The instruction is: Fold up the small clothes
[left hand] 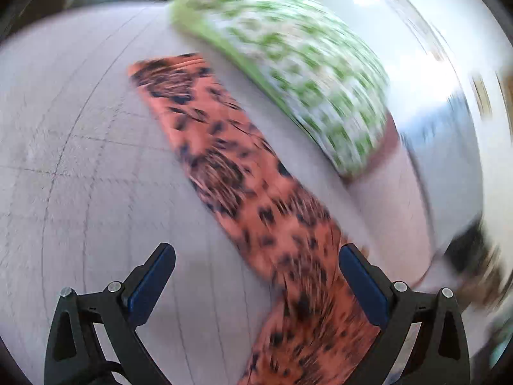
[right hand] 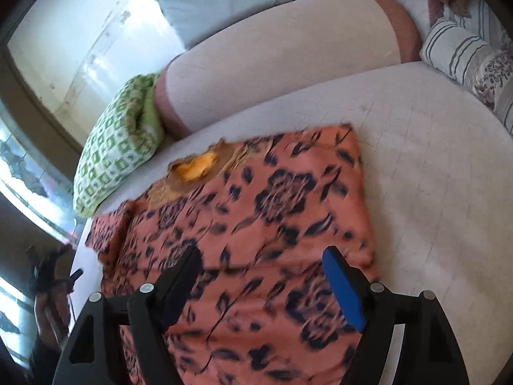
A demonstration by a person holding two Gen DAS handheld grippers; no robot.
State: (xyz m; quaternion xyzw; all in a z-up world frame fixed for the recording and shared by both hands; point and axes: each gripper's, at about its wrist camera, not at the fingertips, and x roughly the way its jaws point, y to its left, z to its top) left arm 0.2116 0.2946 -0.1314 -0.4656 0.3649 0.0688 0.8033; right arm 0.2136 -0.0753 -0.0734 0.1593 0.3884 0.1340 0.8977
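- The orange floral garment [right hand: 256, 224] is lying flat across the middle of the pale quilted mattress [right hand: 433, 176], neckline with its yellow lining toward the upper left of the right wrist view; it is showing in the left wrist view as a blurred diagonal band [left hand: 250, 192]
- The green patterned pillow [right hand: 112, 154] is sitting just beside the garment's upper-left corner, crowding that side; bare mattress is lying open to the right, so I judge folding toward it safest
- The right gripper [right hand: 263, 263] is hovering wide open over the lower cloth, gripping nothing
- The left gripper [left hand: 256, 256] is hanging wide open too, empty; next grasp should be pinching one clean hem edge
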